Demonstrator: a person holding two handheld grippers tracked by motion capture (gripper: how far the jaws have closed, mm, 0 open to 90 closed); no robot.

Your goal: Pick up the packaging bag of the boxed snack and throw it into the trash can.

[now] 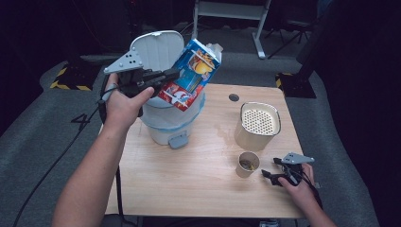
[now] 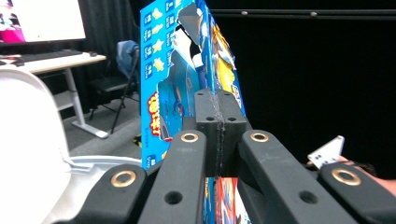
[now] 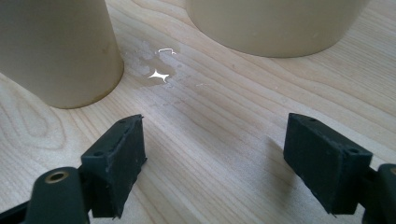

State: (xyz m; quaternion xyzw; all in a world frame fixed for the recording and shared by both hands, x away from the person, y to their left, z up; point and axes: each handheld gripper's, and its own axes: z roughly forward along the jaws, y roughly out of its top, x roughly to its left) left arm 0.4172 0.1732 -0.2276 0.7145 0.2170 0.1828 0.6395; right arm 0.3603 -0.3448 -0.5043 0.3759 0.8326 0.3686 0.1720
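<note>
Left gripper (image 1: 165, 75) clamped tight on the torn blue-and-red printed cardboard carton (image 1: 189, 75), tilted over the white plastic lidded bin (image 1: 165, 125), upper centre-left of high view. Carton looks light, thin-walled, crushable; pinch the edge flap, not the panel. Right gripper (image 1: 274, 172) jaws wide apart, empty, lower right.

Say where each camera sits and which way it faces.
High view: above the person's side, looking forward and down on the table; both forearms, left gripper, right gripper.
Left gripper view: along shut jaws pinching the blue carton beside the bin lid.
Right gripper view: low over the table, open jaws facing the small cup.
Shared: carton, cup.
</note>
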